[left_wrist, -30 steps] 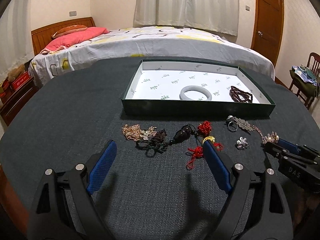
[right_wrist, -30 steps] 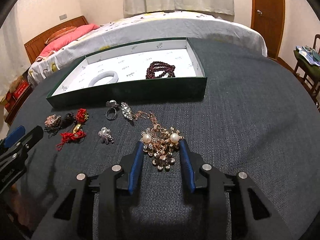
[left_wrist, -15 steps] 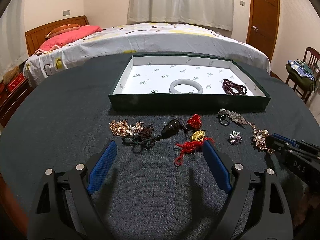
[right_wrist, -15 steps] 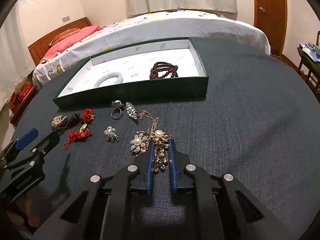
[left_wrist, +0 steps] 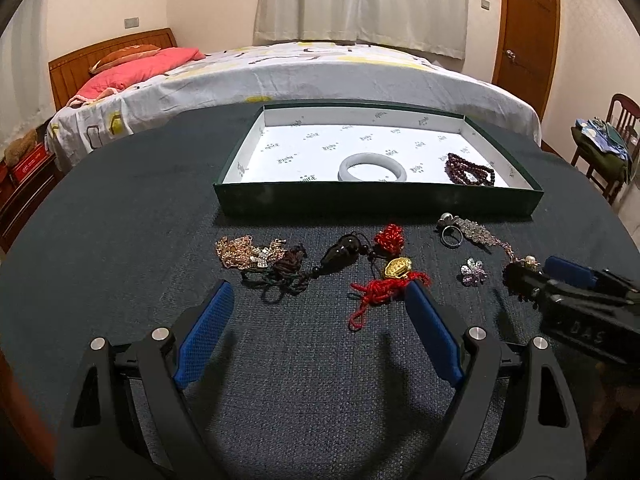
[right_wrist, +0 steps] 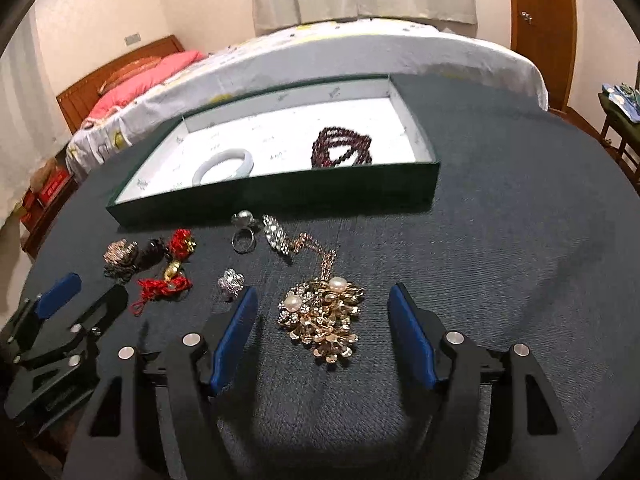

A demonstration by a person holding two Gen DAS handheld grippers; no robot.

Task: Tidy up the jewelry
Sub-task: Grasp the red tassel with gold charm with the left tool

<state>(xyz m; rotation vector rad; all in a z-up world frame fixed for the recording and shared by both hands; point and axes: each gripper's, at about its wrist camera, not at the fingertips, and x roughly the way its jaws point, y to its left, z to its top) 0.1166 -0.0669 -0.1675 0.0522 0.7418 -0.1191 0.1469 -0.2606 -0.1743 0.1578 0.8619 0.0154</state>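
A green tray (left_wrist: 376, 200) (right_wrist: 280, 200) with white lining holds a pale bangle (left_wrist: 372, 166) (right_wrist: 224, 166) and dark red beads (left_wrist: 470, 170) (right_wrist: 342, 148). In front lie loose pieces: a gold chain cluster (left_wrist: 240, 252), a dark pendant (left_wrist: 340, 254), red knots with a gold charm (left_wrist: 384, 280) (right_wrist: 168, 280), a ring (left_wrist: 450, 232) (right_wrist: 242, 236), a silver flower (left_wrist: 473, 273) (right_wrist: 231, 282). A gold pearl flower necklace (right_wrist: 324, 316) lies on the table between my right gripper's (right_wrist: 322, 336) open fingers. My left gripper (left_wrist: 318, 332) is open and empty, just short of the red knots.
The round table has a dark cloth (left_wrist: 140, 220). A bed (left_wrist: 300, 72) stands behind it, a wooden door (left_wrist: 524, 20) at back right and a chair (left_wrist: 612, 148) with clothes at right. My right gripper shows in the left wrist view (left_wrist: 532, 276) at right.
My right gripper was shut on the pearl flower necklace half a second ago and has now opened wide; the necklace lies loose on the table. My left gripper has hardly moved.
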